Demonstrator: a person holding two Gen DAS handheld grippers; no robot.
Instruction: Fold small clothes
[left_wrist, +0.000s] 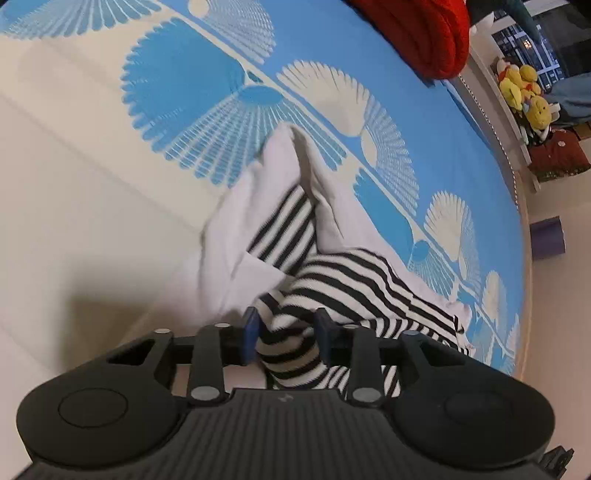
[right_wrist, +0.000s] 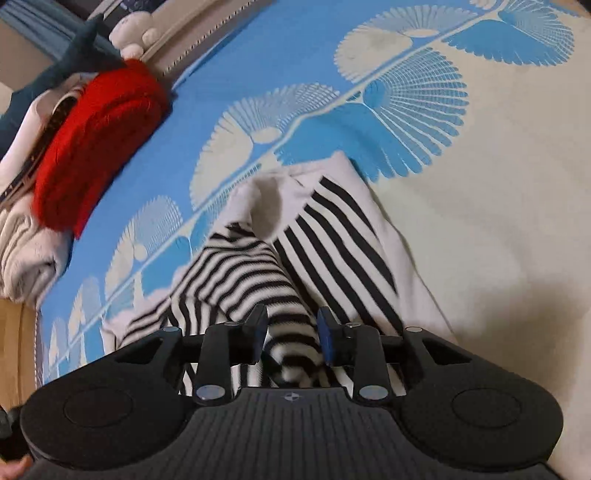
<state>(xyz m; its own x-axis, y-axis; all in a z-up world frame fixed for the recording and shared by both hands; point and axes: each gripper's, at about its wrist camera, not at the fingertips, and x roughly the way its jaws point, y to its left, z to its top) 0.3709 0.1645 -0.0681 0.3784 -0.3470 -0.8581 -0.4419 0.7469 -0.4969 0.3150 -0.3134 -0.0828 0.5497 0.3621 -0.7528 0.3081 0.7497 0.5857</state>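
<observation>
A: Two grippers, both busy. Left black two-finger gripper with blue pads (left_wrist: 286, 338): jaws clamped on a bunched fold of the black-and-white striped knit garment with white panels (left_wrist: 332, 280). Right black two-finger gripper with blue pads (right_wrist: 293, 334): same, jaws pinched together on a striped bunch of that garment (right_wrist: 325, 251).

B: Location of garment?

A: Lying crumpled on the blue and cream bedspread with fan-shaped print (left_wrist: 424, 122), straddling the line between blue half and cream half. Held edge raised off the cover at both grippers, rest trailing forward onto the bed. White sections folded upward into a peak at the far end, striped panel showing between them.

B: Fully flat anywhere?

A: Hard to tell, motion blur on the white fabric in left wrist view. Wrinkled and overlapped in both views.

B: Other stuff?

A: Thick red knitted textile, folded (right_wrist: 99, 147), at far edge of the blue half, well apart from garment. Beside it a pile of cream and white fabric (right_wrist: 26, 243). Yellow plush toys (left_wrist: 524, 92) on a white ledge past the bed edge. Purple box-shaped object (left_wrist: 548, 238) on the floor near the bed's rim. White plush figure (right_wrist: 135, 31) near the headboard edge, partly cut off.

B: Pads touching fabric?

A: Yes, both blue pads (left_wrist: 250, 338) pressing on stripes, left side; likewise right.
</observation>
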